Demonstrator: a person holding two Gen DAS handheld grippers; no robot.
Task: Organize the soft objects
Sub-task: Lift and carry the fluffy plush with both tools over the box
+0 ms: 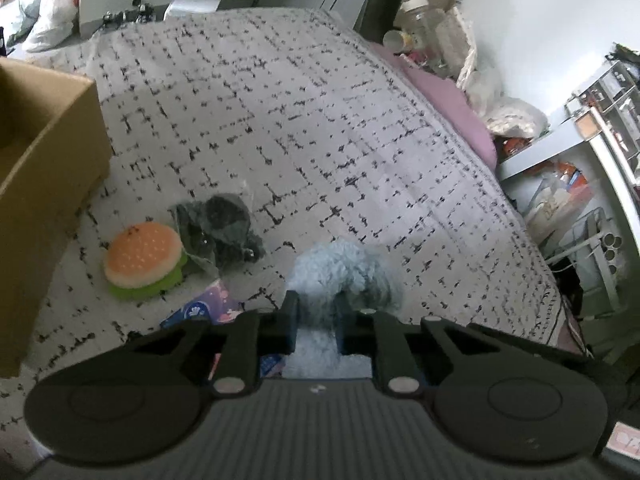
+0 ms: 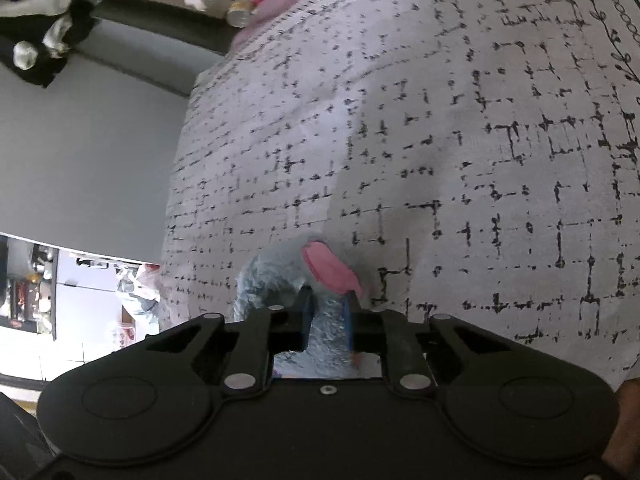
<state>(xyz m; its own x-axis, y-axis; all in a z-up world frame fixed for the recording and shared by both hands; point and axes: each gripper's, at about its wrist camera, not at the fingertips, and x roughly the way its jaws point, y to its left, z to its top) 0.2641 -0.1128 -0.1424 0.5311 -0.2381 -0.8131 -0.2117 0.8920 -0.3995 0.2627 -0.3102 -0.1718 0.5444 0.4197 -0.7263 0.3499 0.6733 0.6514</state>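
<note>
Left wrist view: a pale blue plush toy (image 1: pixel 344 276) is pinched by the left tool (image 1: pixel 316 316) above the patterned bedspread (image 1: pixel 304 120). Its pink-lined part (image 2: pixel 328 268) is pinched by the right tool (image 2: pixel 328 316). A burger plush (image 1: pixel 144 258), dark bagged item (image 1: pixel 220 228) and cardboard box (image 1: pixel 48 168) are recorded to the left.

Fluffy blue plush toy (image 1: pixel 344 272), matt cardboard box (image 1: pixel 48 152), woven bedspread (image 1: pixel 280 120), spongy burger (image 1: pixel 144 260), crinkly plastic-wrapped bundle (image 1: pixel 220 228).
</note>
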